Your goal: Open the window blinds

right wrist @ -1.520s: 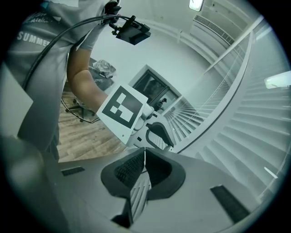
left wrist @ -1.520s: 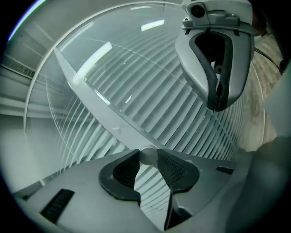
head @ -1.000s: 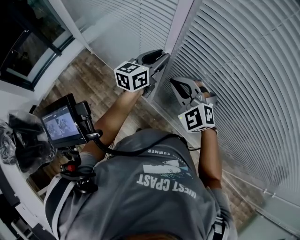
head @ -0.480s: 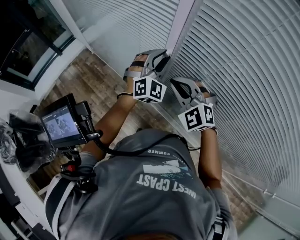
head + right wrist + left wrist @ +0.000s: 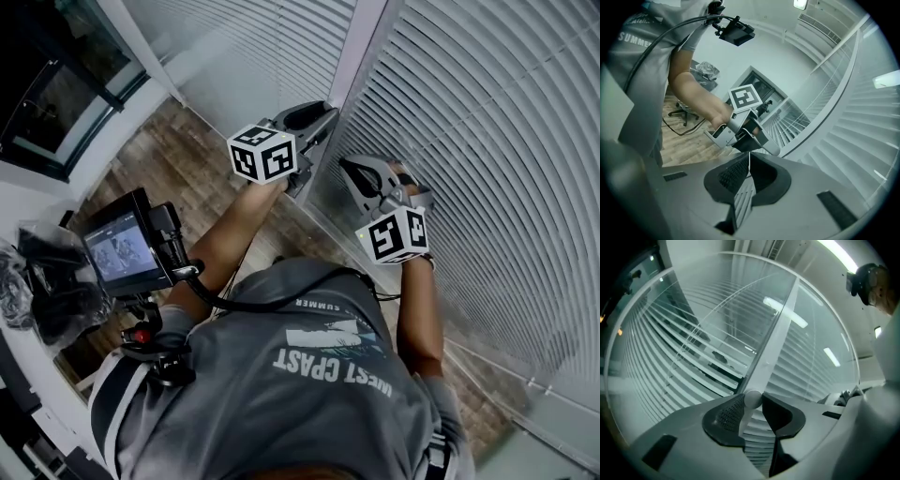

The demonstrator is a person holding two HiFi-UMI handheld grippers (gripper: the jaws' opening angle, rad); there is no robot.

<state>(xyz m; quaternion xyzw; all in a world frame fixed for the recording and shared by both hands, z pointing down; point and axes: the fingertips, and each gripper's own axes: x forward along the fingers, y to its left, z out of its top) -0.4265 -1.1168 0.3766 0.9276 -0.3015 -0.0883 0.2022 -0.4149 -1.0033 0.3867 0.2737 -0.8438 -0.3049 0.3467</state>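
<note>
**Left gripper** (image 5: pixel 753 402): jaws drawn in on the white wand (image 5: pixel 752 398) of the blinds. Both dark pads press its rounded section, right at the tips. A pale length of the wand runs back between the jaws toward the camera.

**Ahead of those tips:** a white frame post (image 5: pixel 777 336) rises away and to the right.
- Left of the post: the blinds (image 5: pixel 679 352), with dark gaps showing between the slats.
- Right of the post: the right panel (image 5: pixel 811 371), paler, with gaps less evident.

**Right gripper** (image 5: pixel 749 168): jaws narrow, pads all but meeting at the tips, with only a thin bright sliver between. Cannot tell whether a cord sits in that sliver.
- Just ahead of its tips is the left gripper, its marker cube (image 5: pixel 746 97) on top, held in the person's hand (image 5: pixel 716 117).
- Slats curve away to the right of the jaws.

**Head view:** the two grippers sit side by side, near but apart, both pointed at the foot of the post. The right one is against the right panel. Behind the left gripper lies the wooden floor (image 5: pixel 178 159). Further back, on the same side, is a small monitor (image 5: pixel 120 251).
</note>
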